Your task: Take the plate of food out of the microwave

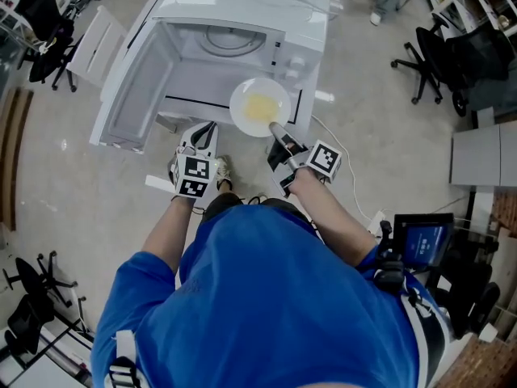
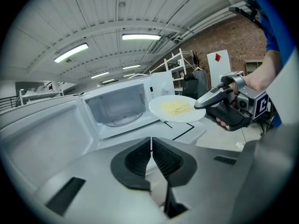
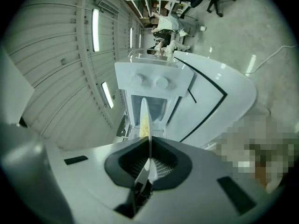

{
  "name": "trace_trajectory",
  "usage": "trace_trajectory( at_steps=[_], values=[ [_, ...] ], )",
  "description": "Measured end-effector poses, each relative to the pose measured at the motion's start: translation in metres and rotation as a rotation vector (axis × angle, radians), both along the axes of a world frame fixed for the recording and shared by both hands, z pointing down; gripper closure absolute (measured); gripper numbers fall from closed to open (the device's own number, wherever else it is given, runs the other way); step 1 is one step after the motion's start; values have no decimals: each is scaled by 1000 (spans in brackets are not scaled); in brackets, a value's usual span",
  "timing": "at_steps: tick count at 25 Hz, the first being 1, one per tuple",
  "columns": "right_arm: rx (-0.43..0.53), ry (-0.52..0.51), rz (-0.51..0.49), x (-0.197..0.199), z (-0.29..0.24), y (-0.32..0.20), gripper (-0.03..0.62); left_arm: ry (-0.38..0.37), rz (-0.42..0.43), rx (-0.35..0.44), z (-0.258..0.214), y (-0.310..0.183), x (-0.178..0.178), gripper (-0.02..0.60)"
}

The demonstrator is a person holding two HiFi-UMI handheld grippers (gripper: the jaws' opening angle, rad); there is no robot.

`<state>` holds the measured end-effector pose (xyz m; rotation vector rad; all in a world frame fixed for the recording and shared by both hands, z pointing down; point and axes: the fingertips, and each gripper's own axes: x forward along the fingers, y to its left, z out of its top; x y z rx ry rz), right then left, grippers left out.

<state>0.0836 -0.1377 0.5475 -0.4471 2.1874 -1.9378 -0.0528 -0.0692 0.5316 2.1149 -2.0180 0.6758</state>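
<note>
I'm seeing the microwave (image 1: 242,6) gaping open toward me, with only the turntable (image 1: 230,39) lying inside. The door (image 1: 133,95) is standing out on the left, walling off that side beside my left gripper (image 1: 208,129). The plate (image 1: 242,95) is hanging before the opening's right part, and the left part is lying free.
</note>
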Motion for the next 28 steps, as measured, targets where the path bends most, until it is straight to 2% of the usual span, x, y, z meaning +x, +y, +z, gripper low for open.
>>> trace_trajectory(
  at_steps=[4, 10, 28],
  values=[
    [1, -17, -7, 15, -6, 16, 577, 48, -24, 21, -11, 16, 10, 571],
    [-3, -19, -3, 26, -10, 34, 577, 130, -42, 21, -13, 34, 6, 571],
    [-34, 29, 76, 16, -14, 73, 577, 218, 13, 43, -25, 45, -23, 572]
  ],
)
